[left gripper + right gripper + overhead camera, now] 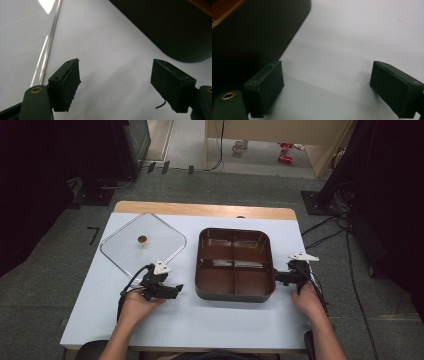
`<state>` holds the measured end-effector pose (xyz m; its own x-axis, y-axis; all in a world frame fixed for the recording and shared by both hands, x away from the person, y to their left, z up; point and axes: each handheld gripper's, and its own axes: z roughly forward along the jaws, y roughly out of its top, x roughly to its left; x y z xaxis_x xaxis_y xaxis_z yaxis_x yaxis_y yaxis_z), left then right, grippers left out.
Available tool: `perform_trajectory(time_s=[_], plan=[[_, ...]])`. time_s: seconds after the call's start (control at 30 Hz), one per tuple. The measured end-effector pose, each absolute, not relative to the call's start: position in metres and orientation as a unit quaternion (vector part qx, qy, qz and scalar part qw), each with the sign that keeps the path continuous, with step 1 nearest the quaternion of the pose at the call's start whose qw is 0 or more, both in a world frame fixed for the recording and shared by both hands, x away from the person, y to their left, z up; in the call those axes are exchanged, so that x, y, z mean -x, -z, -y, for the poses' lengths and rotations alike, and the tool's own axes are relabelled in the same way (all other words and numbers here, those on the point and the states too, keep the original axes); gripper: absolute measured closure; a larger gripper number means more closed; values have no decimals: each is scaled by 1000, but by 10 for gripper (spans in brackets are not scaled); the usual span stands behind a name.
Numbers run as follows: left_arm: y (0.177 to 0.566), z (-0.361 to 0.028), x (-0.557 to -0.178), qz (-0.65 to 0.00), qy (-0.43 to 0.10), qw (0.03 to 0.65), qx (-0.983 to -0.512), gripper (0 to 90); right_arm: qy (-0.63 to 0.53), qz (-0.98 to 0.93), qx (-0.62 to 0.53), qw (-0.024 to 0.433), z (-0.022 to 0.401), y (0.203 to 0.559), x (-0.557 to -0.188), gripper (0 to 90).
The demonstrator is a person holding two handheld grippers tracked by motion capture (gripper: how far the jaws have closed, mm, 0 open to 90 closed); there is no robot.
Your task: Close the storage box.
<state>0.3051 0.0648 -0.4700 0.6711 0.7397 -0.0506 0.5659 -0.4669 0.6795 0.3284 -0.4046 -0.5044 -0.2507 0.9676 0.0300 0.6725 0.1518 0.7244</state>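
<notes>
A dark brown tray with several compartments sits in the middle of the white table. To its left lies a clear square lid with a small brown knob. My left gripper rests low on the table between lid and tray, pointing at the tray's left wall. In the left gripper view my left gripper stands open over bare table, the lid's edge on the left and the tray wall ahead. My right gripper sits at the tray's right side. It is open, beside the tray wall.
A wooden strip runs along the table's far edge. Beyond it are grey carpet, dark stands and cables on the floor. Bare table lies in front of the tray, between my two hands.
</notes>
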Motion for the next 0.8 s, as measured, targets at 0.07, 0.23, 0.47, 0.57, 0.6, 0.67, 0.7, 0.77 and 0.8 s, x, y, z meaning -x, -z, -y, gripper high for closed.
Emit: perform_trajectory(time_s=[0.07,0.23,0.47,0.57,0.6,0.67,0.7,0.77,0.8], plan=[[466,-67,-305,-384,-127,348,-846,240,-320,-723,-567,230,405,504,-328,111],[459,-69,-305,-382,-106,357,-846,258,-320,-723,-567,230,405,504,-328,111],[447,-71,-311,-378,-109,371,-841,313,-320,-723,-567,230,405,504,-328,111],[445,-72,-315,-380,-111,366,-842,306,-320,-723,-567,230,405,504,-328,111],[445,-72,-316,-381,-112,366,-842,306,-320,-723,-567,230,405,504,-328,111],[443,-73,-319,-382,-107,368,-841,314,-320,-723,-567,230,405,504,-328,111],[442,-74,-321,-382,-104,369,-841,316,-320,-723,-567,230,405,504,-328,111],[441,-75,-324,-381,-107,369,-841,315,-320,-723,-567,230,405,504,-328,111],[440,-75,-326,-381,-106,371,-840,306,-320,-723,-567,230,405,504,-328,111]])
